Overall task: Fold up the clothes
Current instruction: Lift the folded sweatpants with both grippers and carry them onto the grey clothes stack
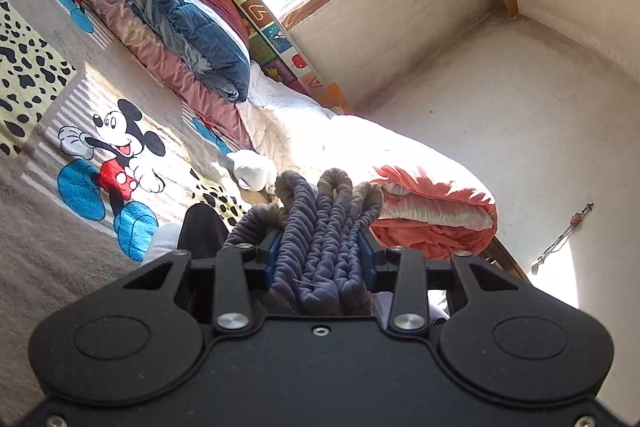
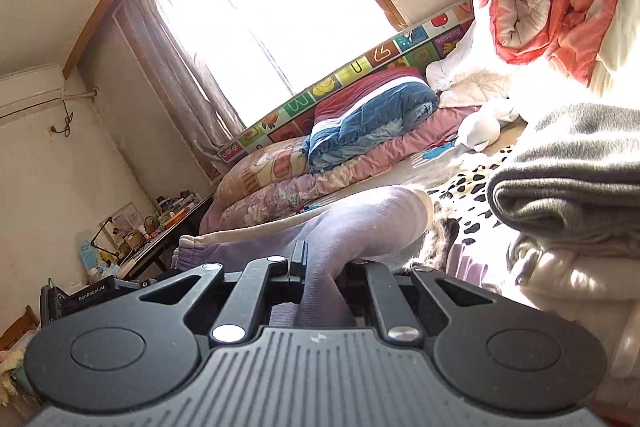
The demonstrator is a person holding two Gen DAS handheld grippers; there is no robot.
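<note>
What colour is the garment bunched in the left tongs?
Lavender purple garment with cream cuffs, clearest in the left wrist view.

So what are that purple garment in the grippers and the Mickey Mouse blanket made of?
The purple garment looks like a soft matte knit, perhaps cotton jersey: its gathered edge bunches into ribbed ruffles between the left gripper fingers. The Mickey Mouse blanket looks like plush fleece or terry, judging by its fuzzy, looped pile. Neither fibre is certain.

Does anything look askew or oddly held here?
Only the left gripper: it clamps the purple garment as a thick bunch of gathered ribbed folds, not one edge. The right gripper pinches a smooth stretch of it.
</note>
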